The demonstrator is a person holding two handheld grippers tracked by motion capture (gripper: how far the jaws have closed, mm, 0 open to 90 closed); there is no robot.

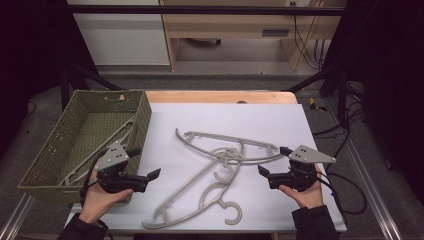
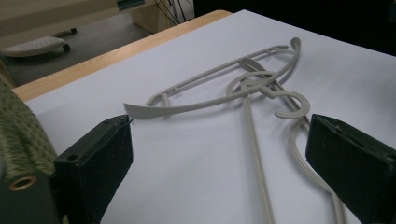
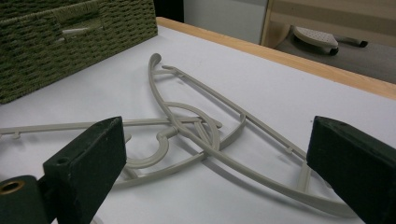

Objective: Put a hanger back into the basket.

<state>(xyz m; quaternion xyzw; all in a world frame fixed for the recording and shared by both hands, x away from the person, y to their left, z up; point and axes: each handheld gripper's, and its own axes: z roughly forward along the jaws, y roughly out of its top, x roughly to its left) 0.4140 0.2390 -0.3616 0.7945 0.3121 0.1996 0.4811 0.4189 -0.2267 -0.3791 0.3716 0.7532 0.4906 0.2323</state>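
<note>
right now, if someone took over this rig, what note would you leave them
Left tool: open, holding nothing, beside the woven basket, aimed at the hangers.
Right tool: open, holding nothing, at the right of the hangers.
Things: a tangled pile of grey hangers lies on the white sheet; at least one hanger in the basket.
Done: that hanger is in the basket.
Left: probably untangle the pile and move the hangers into the basket one at a time.

left gripper (image 1: 145, 175): jaws wide apart, nothing between | right gripper (image 1: 272, 164): jaws wide apart, nothing between
</note>
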